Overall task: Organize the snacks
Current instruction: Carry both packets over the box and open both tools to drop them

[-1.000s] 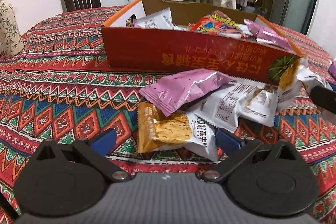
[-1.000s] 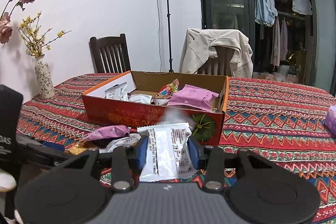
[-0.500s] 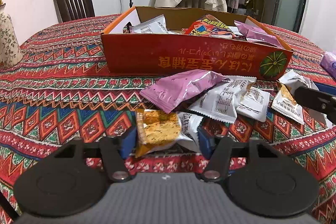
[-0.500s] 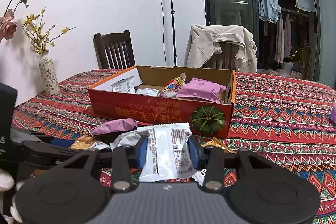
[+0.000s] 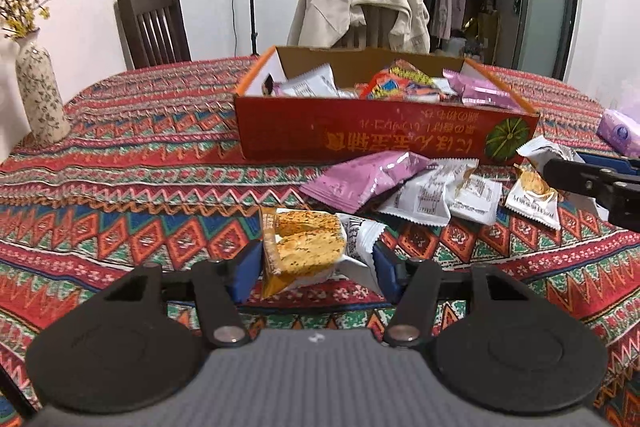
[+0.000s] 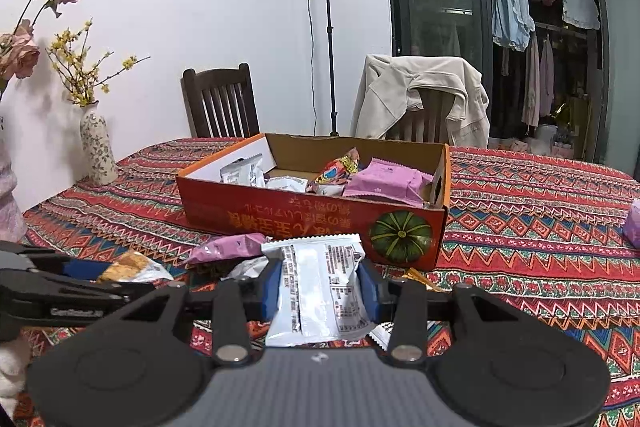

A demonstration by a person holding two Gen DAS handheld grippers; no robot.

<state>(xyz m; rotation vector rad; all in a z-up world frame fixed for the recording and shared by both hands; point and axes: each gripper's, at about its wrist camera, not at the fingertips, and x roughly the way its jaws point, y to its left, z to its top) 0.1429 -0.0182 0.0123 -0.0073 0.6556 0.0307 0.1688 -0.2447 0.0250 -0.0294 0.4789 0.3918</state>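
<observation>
Snacks lie in two groups on the patterned tablecloth: some inside the red cardboard box, the rest in a loose pile just in front of its near wall. We identify in that pile a pink packet and several white packets.

Left gripper: we see both blue pads pressed against an orange-and-white snack packet, which sits between them clear of the pile. One second earlier these jaws stood wide open with the same packet lying flat on the cloth between them; half a second earlier they had closed on it. The box now appears further off and to the right in the left wrist view.

Right gripper: we see it clamped on a white snack packet, printed side facing the camera, held in front of the box's pumpkin-marked corner. This grip matches both earlier frames. In the right wrist view, the left gripper's packet shows at the left edge.
</observation>
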